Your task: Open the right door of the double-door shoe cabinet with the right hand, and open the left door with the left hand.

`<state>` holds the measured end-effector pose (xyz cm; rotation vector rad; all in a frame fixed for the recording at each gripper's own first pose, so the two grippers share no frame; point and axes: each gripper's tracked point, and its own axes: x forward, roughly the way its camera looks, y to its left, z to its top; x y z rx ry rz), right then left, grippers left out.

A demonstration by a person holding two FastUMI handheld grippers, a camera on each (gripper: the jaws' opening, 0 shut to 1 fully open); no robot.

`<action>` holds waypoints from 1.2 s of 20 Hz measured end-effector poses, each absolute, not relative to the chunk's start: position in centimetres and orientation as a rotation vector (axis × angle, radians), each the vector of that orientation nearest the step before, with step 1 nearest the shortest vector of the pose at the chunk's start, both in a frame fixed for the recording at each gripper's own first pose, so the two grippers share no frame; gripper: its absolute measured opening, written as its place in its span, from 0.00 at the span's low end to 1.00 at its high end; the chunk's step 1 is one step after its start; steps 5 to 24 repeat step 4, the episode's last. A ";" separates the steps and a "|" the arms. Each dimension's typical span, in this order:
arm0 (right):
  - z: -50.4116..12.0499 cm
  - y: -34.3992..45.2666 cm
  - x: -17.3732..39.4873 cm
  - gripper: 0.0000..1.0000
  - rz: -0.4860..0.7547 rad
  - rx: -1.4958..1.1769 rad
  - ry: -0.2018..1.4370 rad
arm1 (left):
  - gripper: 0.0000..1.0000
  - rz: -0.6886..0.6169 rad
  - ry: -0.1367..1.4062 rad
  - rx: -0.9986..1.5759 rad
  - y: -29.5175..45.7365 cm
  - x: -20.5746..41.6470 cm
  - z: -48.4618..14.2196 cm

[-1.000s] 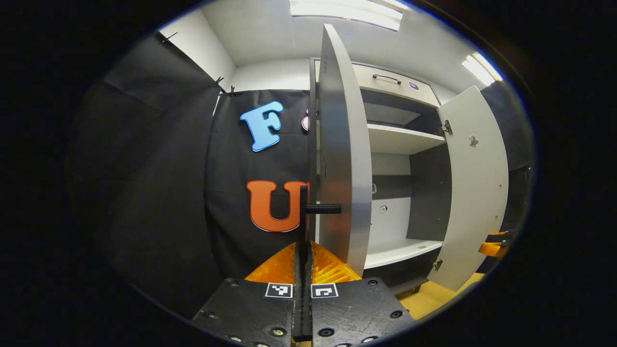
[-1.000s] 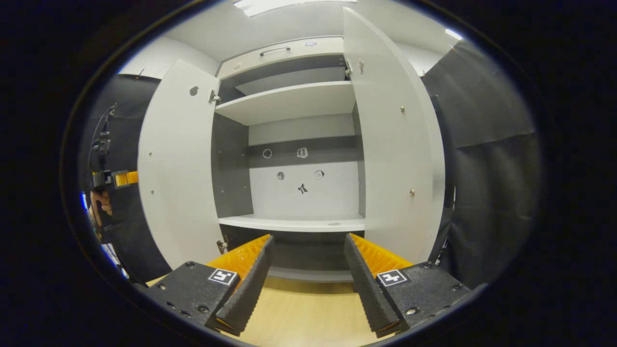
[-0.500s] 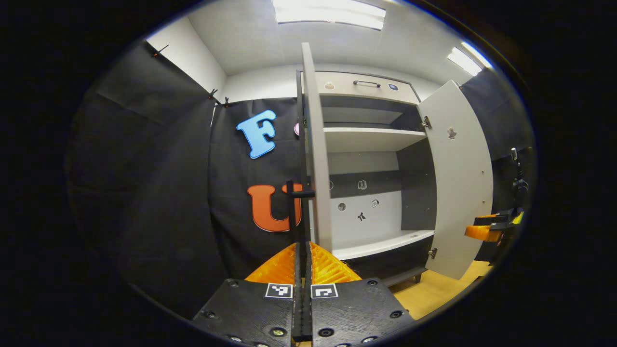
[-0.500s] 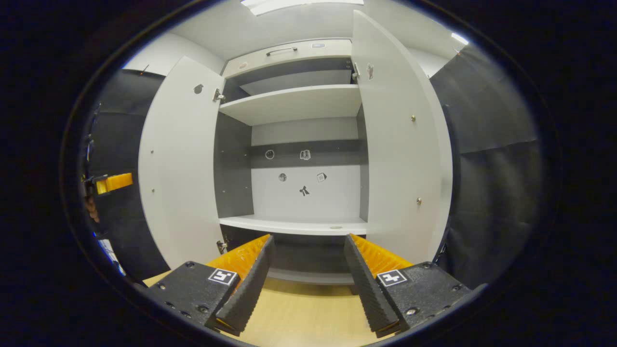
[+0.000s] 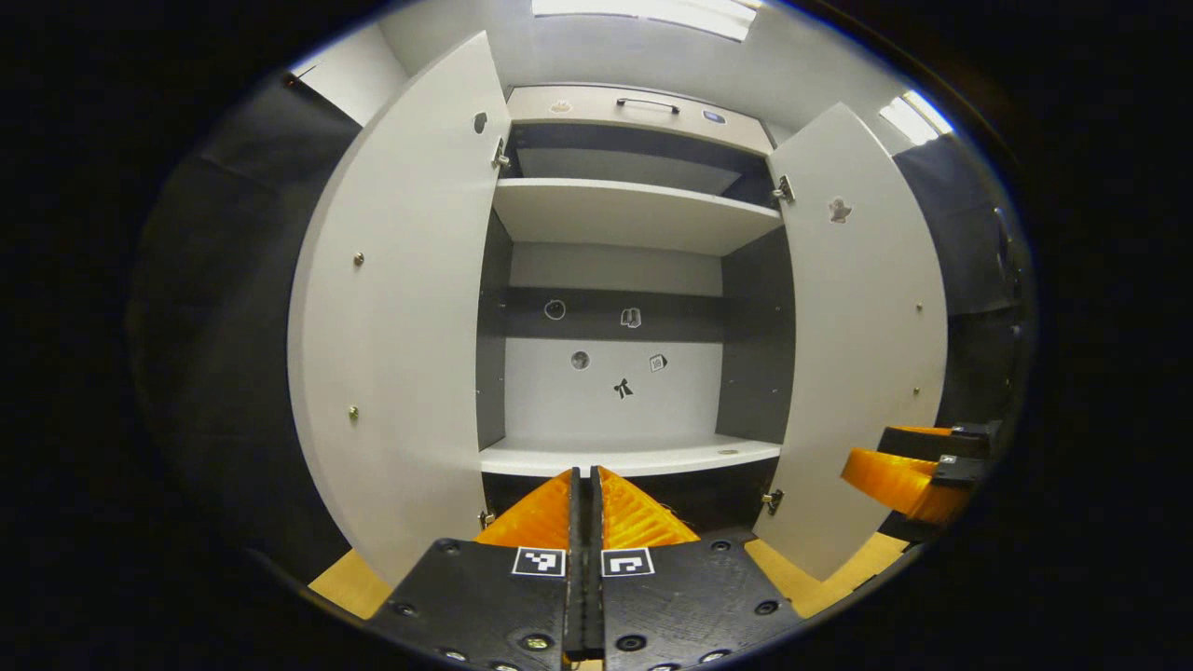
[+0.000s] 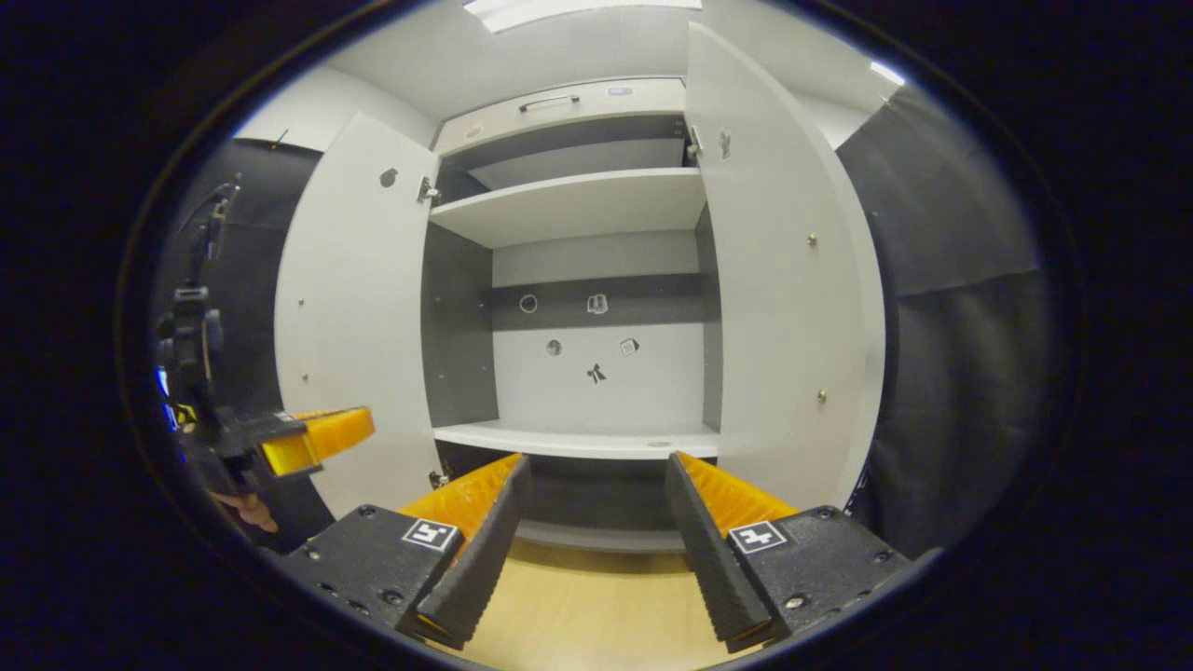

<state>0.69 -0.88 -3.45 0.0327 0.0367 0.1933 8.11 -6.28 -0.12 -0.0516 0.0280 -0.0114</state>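
Left door open, right door open (shelves bare)

The shoe cabinet stands at frame centre in the left gripper view, its left door swung out at left and its right door at right. An upper shelf sits above a lower shelf inside. The right gripper lies at lower right, before the right door.
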 end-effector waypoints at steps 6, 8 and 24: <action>-4.1 -2.0 0.0 0.91 0.148 0.014 0.020 | 0.26 -0.037 -0.024 -0.082 -7.4 8.6 0.4; -4.1 -2.0 0.0 0.91 0.148 0.014 0.020 | 0.26 -0.037 -0.024 -0.082 -7.4 8.6 0.4; -4.1 -2.0 0.0 0.91 0.148 0.014 0.020 | 0.26 -0.037 -0.024 -0.082 -7.4 8.6 0.4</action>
